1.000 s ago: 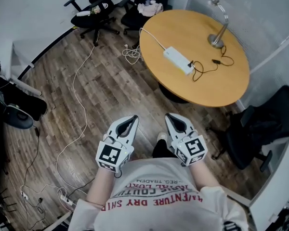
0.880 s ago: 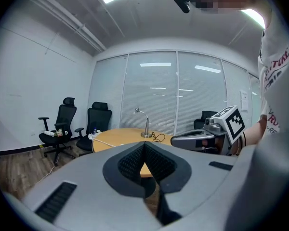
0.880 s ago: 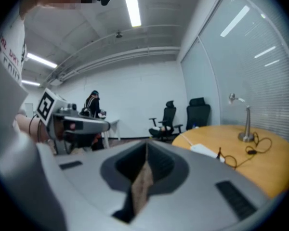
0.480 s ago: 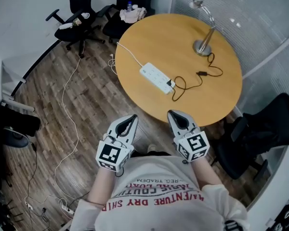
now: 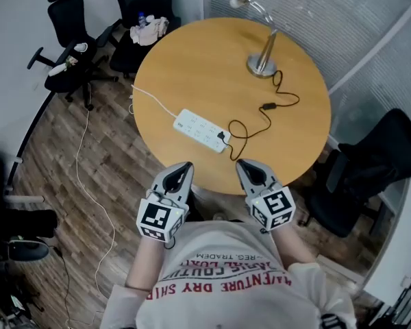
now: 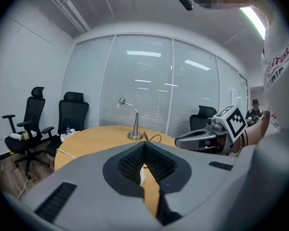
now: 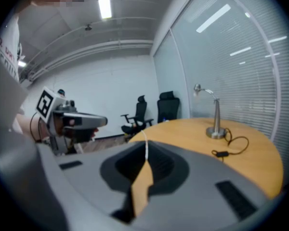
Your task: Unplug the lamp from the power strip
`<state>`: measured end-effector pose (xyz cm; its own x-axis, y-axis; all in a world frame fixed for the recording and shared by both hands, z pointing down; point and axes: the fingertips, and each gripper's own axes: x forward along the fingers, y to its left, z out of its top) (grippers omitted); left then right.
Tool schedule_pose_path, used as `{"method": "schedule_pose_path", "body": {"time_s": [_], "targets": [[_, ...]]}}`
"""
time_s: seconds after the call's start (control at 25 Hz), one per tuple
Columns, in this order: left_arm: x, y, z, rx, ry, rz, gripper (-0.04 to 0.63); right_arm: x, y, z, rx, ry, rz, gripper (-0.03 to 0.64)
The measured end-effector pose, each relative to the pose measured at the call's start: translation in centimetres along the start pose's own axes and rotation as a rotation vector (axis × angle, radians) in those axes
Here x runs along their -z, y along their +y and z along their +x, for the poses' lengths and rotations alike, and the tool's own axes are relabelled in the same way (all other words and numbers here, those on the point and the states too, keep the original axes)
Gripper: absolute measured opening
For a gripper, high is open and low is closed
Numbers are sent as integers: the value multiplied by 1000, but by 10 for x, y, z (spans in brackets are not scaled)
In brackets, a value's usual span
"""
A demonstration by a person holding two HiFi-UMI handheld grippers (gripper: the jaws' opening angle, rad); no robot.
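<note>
On the left, the strip's white cable ran off the edge of the round worktop and down to the floor. I judged that a hard tug on the strip could have dragged against that hanging length, or that its weight could have swung the strip sideways.

Your left gripper hung at the worktop's near edge with its fingers clenched on nothing. It could not have braced anything until you opened them or laid them flat on the strip.

The power strip lay loose on the wood just beyond, with nothing holding it down. If you had pulled the plug without bracing it, the whole strip would likely have slid or lifted along, leaving the plug seated.

The lamp's black plug sat in the strip's right end, on the side of your right gripper. That gripper's fingers were likewise pressed together and empty, apart from the plug. Arriving with them closed risked knocking the plug or shoving the strip instead of grasping.

The black cord looped away from the plug past a small inline switch. Catching the cord rather than the plug body would have strained it where the two join.

On the right, the lamp stood upright, tall and thin on a small base. A pull that used up the cord's slack could have tipped it.
</note>
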<state>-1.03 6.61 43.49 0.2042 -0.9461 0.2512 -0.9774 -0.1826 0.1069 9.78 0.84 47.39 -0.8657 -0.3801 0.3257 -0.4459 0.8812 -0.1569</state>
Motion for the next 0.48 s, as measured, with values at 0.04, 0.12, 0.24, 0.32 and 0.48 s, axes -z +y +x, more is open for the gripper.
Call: {"method": "schedule_pose_path", "body": {"time_s": [0.04,0.12,0.24,0.32,0.48], "targets": [[-1,6,10,31,8,8,28,0,-6,6,27,5,11,31],[-4,20,31,95,26,17,28,-3,-17,20,83,12,35,31],[-9,46,62,181,55,28,28,-10,-32,41,168,15,65,31],[-10,62,81,237,78,33,28,-15,-41,55,219,15,89,31],[1,88,114,344,142,38,28,-13,-55,84,307,40,138,31]]}}
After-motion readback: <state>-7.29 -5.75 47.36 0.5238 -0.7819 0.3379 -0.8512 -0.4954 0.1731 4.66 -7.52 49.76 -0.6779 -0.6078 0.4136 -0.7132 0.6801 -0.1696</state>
